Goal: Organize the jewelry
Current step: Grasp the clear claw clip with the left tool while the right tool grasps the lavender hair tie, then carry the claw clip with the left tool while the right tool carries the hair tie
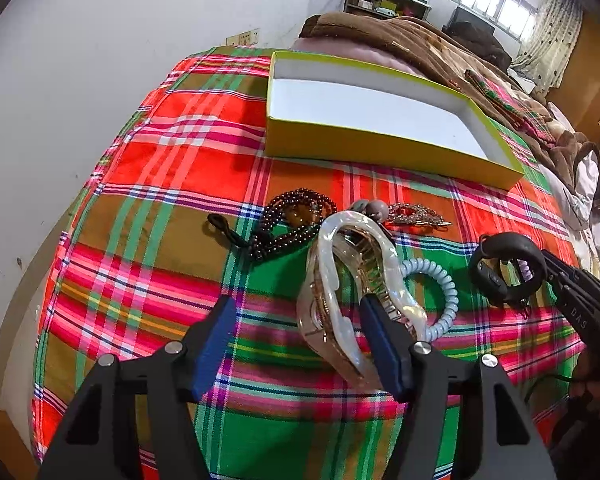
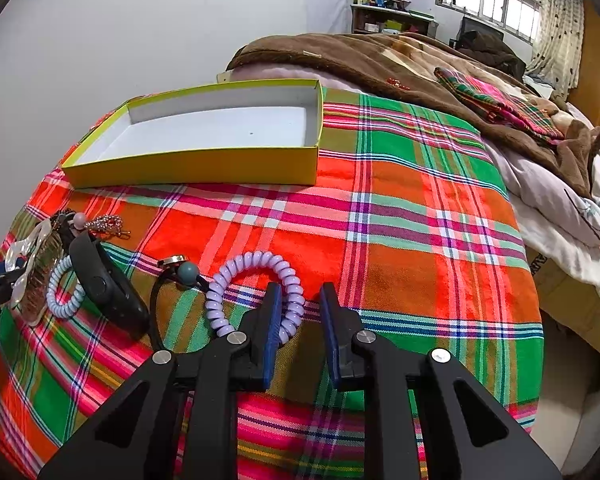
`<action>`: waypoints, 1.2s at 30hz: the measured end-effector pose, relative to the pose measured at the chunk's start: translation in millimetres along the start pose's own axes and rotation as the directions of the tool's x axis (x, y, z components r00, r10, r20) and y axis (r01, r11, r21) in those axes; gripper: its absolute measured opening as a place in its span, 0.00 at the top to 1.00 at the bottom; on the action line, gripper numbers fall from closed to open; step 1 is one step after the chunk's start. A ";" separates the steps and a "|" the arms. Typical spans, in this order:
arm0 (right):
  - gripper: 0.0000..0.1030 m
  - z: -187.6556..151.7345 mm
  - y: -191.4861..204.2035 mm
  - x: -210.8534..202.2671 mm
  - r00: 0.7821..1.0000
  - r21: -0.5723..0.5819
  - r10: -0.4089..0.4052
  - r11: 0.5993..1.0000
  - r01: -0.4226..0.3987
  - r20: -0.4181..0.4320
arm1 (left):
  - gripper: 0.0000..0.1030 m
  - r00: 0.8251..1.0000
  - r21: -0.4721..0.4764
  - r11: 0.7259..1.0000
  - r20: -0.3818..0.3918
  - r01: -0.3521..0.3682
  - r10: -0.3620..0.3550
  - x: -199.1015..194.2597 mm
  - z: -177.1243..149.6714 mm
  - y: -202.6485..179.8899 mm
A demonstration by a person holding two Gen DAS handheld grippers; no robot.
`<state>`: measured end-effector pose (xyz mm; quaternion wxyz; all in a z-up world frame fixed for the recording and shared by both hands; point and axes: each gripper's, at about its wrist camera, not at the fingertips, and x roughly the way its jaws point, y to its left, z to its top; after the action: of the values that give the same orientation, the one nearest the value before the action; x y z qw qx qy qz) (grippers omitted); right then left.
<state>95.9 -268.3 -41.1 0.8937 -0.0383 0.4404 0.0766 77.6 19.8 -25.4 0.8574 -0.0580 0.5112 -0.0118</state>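
Left hand-held gripper (image 1: 296, 324): jaws wide, the pearly hair claw (image 1: 340, 288) lying between them on the plaid cloth (image 1: 172, 160); right pad touching or just beside the claw, not clamped. Right hand-held gripper (image 2: 300, 312): jaws narrow but apart, left pad against the lilac coil hair tie (image 2: 256, 284). Yellow box (image 2: 204, 160) sits beyond, white inside. Bead bracelet (image 1: 296, 216), black watch (image 2: 104, 284), blue coil tie (image 1: 440, 296) near the claw.
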 end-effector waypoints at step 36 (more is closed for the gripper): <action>0.90 9.5 1.8 -41.4 0.994 0.043 0.008 0.999 -0.013 0.111 | 0.87 0.994 0.033 0.998 0.086 0.062 -0.065 -26.1 15.0 -2.4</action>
<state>78.1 -269.5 -2.5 0.9169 -0.0122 0.3919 0.0738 78.5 20.8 4.8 0.8788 -0.0618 0.4710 -0.0443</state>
